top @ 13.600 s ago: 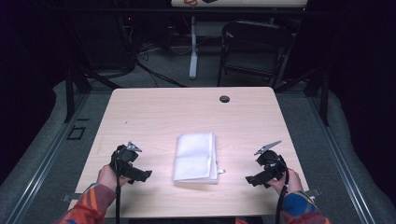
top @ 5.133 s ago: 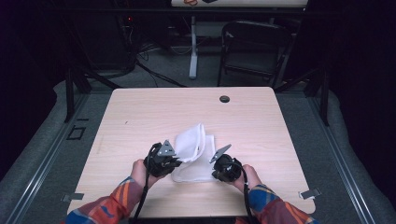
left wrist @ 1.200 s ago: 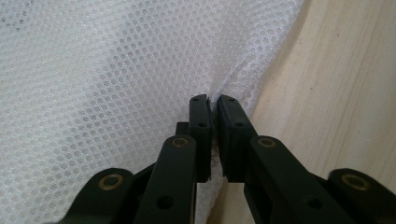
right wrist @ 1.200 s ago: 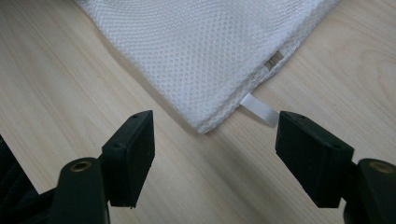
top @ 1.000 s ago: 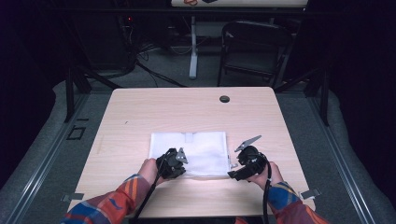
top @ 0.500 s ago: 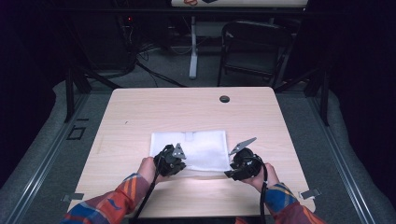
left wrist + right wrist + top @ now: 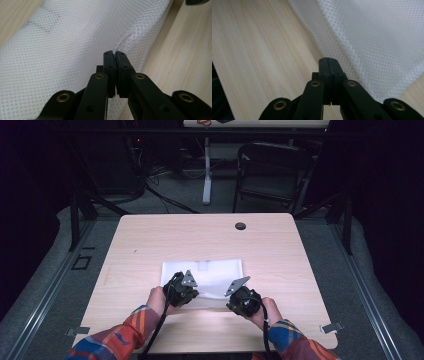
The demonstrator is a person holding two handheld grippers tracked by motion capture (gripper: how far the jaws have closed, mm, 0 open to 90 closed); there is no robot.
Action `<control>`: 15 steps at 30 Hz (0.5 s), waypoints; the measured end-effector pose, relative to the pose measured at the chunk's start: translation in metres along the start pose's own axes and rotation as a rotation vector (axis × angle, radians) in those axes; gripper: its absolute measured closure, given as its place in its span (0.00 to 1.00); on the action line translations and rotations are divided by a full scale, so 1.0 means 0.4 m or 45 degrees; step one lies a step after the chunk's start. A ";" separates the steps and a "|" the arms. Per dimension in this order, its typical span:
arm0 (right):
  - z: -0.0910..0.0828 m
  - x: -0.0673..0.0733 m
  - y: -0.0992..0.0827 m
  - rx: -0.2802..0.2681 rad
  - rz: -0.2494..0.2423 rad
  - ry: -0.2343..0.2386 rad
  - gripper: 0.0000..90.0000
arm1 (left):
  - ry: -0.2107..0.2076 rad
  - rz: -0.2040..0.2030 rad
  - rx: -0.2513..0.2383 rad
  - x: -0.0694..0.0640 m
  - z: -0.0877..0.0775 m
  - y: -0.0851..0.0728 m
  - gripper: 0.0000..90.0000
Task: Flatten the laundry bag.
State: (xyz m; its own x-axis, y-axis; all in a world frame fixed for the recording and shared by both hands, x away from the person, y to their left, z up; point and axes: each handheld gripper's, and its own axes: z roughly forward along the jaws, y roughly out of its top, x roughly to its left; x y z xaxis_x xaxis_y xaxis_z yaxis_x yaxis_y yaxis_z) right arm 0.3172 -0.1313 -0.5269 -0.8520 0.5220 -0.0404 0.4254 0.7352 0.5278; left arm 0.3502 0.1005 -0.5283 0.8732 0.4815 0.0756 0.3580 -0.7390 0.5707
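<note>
one mesh cloth (image 7: pixel 210 276), two grippers, one table (image 7: pixel 150 240)

Pale wooden table (image 7: pixel 280 255), white mesh cloth (image 7: pixel 215 272) flat on it

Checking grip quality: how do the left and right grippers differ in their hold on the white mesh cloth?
The left gripper pinches a raised fold of the white mesh cloth; the right gripper is shut at the cloth's edge, with no fabric visibly caught. The left sits over cloth, the right over table. Both have their jaws shut.
</note>
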 end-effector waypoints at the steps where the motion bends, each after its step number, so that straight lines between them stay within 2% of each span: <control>1: 0.005 0.001 0.001 0.003 -0.007 -0.004 1.00 | -0.003 -0.001 -0.001 0.000 -0.001 0.001 0.98; 6: 0.038 0.007 0.017 -0.014 -0.030 -0.041 1.00 | 0.002 0.008 -0.009 -0.001 0.000 0.004 0.98; 12: 0.089 0.010 0.033 0.005 -0.066 -0.069 1.00 | 0.002 0.008 -0.025 -0.001 -0.002 0.003 0.98; 15: 0.106 0.008 0.036 0.015 -0.058 -0.083 1.00 | -0.004 0.004 -0.026 0.002 -0.002 0.002 0.98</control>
State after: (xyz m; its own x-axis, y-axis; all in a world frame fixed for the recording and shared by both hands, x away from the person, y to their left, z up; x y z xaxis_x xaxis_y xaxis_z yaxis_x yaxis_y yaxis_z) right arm 0.3336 -0.1009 -0.5555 -0.8491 0.5146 -0.1194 0.3906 0.7638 0.5139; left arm 0.3510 0.1005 -0.5272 0.8753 0.4777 0.0748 0.3486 -0.7307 0.5870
